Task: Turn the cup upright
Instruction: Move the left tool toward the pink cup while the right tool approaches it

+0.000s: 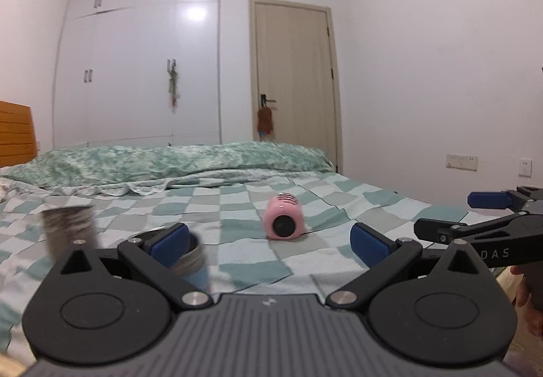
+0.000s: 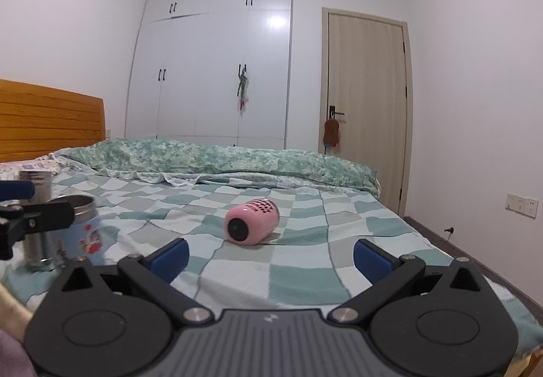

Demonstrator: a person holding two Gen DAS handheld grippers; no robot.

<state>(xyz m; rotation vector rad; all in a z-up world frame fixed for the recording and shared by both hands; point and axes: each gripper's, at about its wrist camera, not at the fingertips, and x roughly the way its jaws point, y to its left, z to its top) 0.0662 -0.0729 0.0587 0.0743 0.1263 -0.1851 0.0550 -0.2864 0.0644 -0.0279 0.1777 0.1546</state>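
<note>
A pink cup point(image 1: 284, 217) lies on its side on the checked bedspread point(image 1: 237, 261), its dark round end facing me. It also shows in the right wrist view point(image 2: 250, 221). My left gripper point(image 1: 269, 243) is open and empty, a short way in front of the cup. My right gripper point(image 2: 270, 256) is open and empty, also short of the cup. The right gripper point(image 1: 475, 217) shows at the right edge of the left wrist view. The left gripper point(image 2: 20, 204) shows at the left edge of the right wrist view.
A blue open cup with a metal rim point(image 2: 83, 227) stands upright at the left, beside a steel canister point(image 2: 35, 183). In the left wrist view the blue cup point(image 1: 193, 258) is just behind my left finger. A rolled green quilt point(image 2: 220, 159) lies across the far side.
</note>
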